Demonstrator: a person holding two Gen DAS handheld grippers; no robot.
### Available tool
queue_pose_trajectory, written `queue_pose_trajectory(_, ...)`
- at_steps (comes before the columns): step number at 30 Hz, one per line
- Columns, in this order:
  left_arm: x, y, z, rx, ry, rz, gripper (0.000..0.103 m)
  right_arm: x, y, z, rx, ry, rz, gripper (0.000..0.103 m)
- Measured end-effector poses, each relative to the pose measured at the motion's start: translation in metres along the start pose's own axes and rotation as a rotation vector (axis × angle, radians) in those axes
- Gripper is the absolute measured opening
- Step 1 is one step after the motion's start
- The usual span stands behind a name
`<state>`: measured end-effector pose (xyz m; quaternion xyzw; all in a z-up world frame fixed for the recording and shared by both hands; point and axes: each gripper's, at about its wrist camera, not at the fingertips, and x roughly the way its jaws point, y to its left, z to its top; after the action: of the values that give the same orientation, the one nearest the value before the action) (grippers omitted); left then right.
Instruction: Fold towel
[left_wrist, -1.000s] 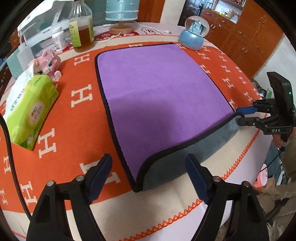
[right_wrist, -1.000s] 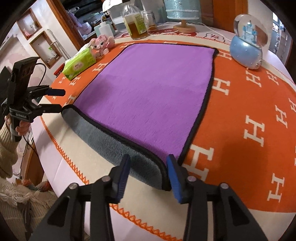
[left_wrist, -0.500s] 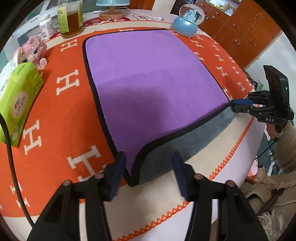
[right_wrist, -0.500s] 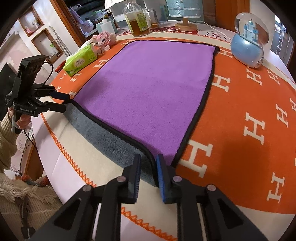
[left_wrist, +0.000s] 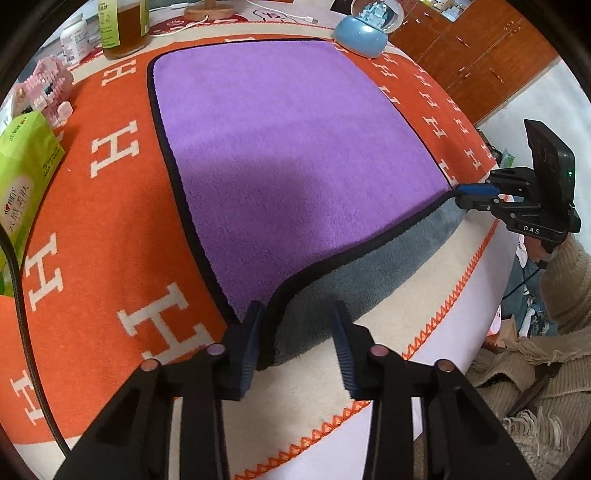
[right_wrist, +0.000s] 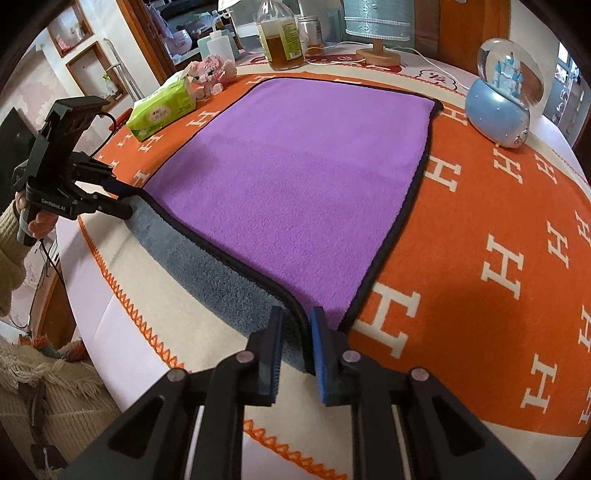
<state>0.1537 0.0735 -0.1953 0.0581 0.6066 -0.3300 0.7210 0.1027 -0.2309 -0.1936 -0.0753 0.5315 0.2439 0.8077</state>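
- The left tool (left_wrist: 297, 347) is seen with its blue-padded fingers (left_wrist: 251, 345) spread on either side of the near-left corner of the purple plush towel with black edging (left_wrist: 295, 147); one pad touches the black hem, the other stands apart over the grey underside.
- The right tool (right_wrist: 295, 356) is seen with its pads drawn near each other about the near-right corner of the towel; whether the cloth is actually pinched cannot be told, as a narrow gap is still visible.
- The towel is spread flat on the orange cloth patterned with white H letters (left_wrist: 110, 229), which covers the tabletop; its near edge is turned down, so that the grey reverse is shown.
- A green tissue pack (right_wrist: 162, 110) and a pink block-built figure (right_wrist: 212, 70) are placed beside the left edge of the towel.
- A blue snow globe (right_wrist: 502, 99) is set near the far-right corner.
- A bottle of amber liquid (right_wrist: 282, 37) and a lamp with a wooden base (right_wrist: 378, 55) are found beyond the far edge.
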Motion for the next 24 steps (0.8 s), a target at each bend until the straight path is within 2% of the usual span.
queue_pose_trajectory(9, 0.0, -0.001, -0.002, 0.001, -0.002, 0.048, 0.011, -0.002, 0.001, -0.002, -0.005, -0.009, -0.013, 0.007)
queue_pose_trajectory(17, -0.009, -0.004, -0.004, -0.01, -0.042, 0.134, 0.006, -0.01, 0.008, -0.003, -0.017, -0.041, -0.05, 0.005)
queue_pose_trajectory(24, -0.04, -0.011, 0.009, -0.038, -0.153, 0.21, 0.006, -0.027, 0.006, 0.012, 0.018, -0.123, -0.105, 0.005)
